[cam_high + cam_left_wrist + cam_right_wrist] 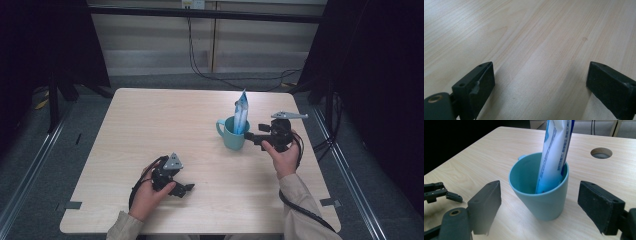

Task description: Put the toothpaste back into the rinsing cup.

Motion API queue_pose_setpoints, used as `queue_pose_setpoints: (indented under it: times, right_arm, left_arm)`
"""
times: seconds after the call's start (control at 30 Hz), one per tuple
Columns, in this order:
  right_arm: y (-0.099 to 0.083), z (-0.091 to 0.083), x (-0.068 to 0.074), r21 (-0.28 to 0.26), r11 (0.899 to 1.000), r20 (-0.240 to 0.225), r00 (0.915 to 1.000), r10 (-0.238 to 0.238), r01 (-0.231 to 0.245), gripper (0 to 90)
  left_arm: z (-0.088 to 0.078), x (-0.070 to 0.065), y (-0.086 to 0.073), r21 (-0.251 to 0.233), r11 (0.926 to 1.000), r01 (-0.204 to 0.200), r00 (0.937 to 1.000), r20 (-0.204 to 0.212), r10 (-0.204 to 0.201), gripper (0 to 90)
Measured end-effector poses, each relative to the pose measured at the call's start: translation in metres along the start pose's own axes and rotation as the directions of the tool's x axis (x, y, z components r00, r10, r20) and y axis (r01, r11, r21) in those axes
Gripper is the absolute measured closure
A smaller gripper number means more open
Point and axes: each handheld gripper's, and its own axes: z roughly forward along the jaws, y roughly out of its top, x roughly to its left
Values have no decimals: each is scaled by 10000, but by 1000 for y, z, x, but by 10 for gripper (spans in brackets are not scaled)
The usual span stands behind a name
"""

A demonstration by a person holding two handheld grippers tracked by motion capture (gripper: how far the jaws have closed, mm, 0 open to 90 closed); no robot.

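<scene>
A teal plastic cup (233, 134) stands upright right of centre on the pale wood-grain surface (150, 125), a blue-and-white foil pouch (241, 114) standing in it and leaning on the rim. The right gripper (253, 138) sits just beside the cup, its jaws wide apart and clamped on nothing; judged from this, the placing step is done, and the next move calls for backing away without tipping the cup. The left gripper (185, 189) rests near the front edge, jaws apart. The right gripper view reveals a round hole (601, 153) in the surface.
</scene>
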Motion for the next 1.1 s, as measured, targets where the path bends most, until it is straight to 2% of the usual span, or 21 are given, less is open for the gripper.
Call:
queue_pose_setpoints:
  times: [0.3, 0.5, 0.57, 0.93, 1.1]
  right_arm:
    - [-15, -6, 0, 235, 9996, -79, 9998, -163, 165, 181]
    - [-26, -8, 1, 347, 9994, -219, 9997, -71, 79, 177]
    - [-30, -8, 2, 475, 9987, -225, 9996, -194, 204, 177]
    - [-55, -2, 8, 1073, 9932, -319, 9986, -411, 443, 170]
    - [-69, 2, 8, 1348, 9902, -389, 9987, -315, 364, 172]
  left_arm:
    - [0, 0, 0, 21, 10000, -9, 10000, -1, 9, 78]
    - [0, 0, 0, 22, 10000, -8, 10000, -2, 8, 78]
    - [0, 0, 0, 14, 10000, 1, 10000, 0, -1, 78]
    - [0, 0, 0, 16, 10000, -4, 10000, 2, 4, 78]
    - [0, 0, 0, 23, 10000, -8, 10000, -3, 8, 78]
